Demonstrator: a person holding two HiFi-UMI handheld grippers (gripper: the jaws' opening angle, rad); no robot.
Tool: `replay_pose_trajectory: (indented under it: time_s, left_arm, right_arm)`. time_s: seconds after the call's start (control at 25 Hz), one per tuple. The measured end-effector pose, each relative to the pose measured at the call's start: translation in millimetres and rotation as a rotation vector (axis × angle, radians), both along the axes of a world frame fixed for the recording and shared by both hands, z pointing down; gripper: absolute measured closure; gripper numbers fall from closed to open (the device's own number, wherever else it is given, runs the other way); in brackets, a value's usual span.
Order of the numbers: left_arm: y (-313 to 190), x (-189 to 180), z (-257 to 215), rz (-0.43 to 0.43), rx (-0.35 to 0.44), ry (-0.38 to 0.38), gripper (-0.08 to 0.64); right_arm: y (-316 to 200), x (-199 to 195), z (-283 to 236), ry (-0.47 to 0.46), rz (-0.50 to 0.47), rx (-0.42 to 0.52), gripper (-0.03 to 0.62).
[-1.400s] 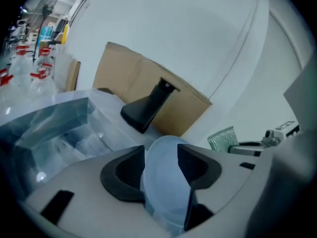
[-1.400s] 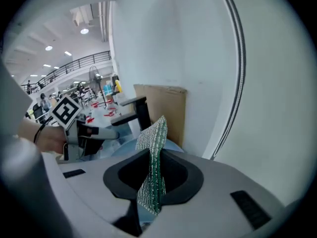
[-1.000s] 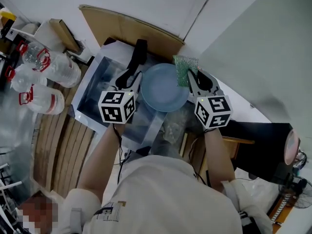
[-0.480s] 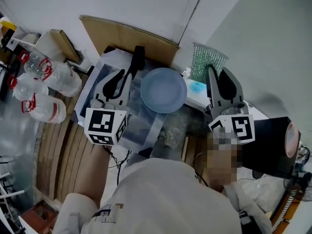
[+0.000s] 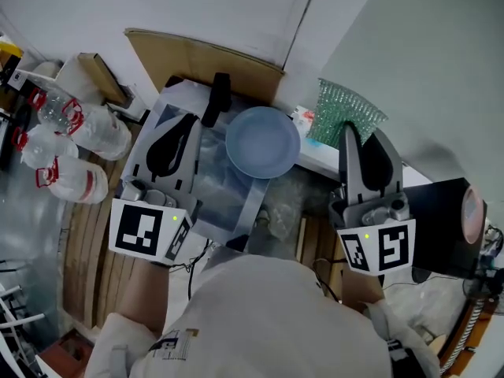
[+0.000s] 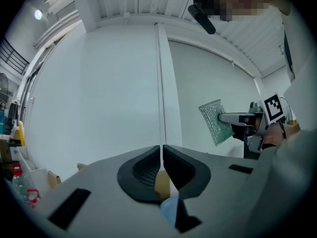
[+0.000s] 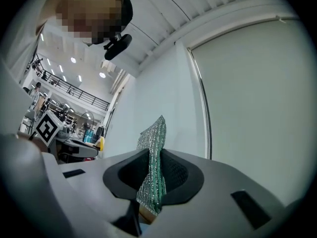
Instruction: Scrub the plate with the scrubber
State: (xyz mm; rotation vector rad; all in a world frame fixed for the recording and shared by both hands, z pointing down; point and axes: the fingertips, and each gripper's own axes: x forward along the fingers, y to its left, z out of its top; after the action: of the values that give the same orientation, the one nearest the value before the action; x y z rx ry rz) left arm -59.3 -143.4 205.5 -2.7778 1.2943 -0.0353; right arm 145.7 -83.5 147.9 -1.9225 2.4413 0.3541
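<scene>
Plate [image 5: 263, 142], round, smooth and pale blue, sits centred in the head view. Left gripper view: left gripper [image 6: 162, 155], left of the plate, is closing its black ribbed jaws on nothing. Right gripper view: right gripper [image 7: 151, 168], right of the plate, pinches the glittery green mesh scrubber [image 7: 154, 148].

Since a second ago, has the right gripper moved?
Yes. The right gripper, holding the scrubber, pulled rightward, off the plate rim.

In the left gripper view I get only a pale blue sliver of the plate [image 6: 167, 209]; the rest is out of sight. In the head view the near corner of the scrubber [image 5: 342, 109] sits behind the right gripper [image 5: 362, 136], and I cannot identify the pinkish round thing [image 5: 471, 231] at far right.
</scene>
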Motion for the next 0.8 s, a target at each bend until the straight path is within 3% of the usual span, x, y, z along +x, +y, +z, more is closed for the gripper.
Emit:
replay_pose_trajectory:
  time_s: [0.44, 0.8]
  left_arm:
    - [26.2, -15.7, 8.5, -0.002, 0.015, -0.012, 0.538]
    - [33.5, -23.7, 39.5, 0.001, -0.029, -0.063, 0.541]
  right_arm:
    - [27.9, -28.6, 18.7, 0.011, -0.088, -0.047, 0.508]
    - [30.5, -36.3, 47.5, 0.000, -0.121, -0.129, 0.508]
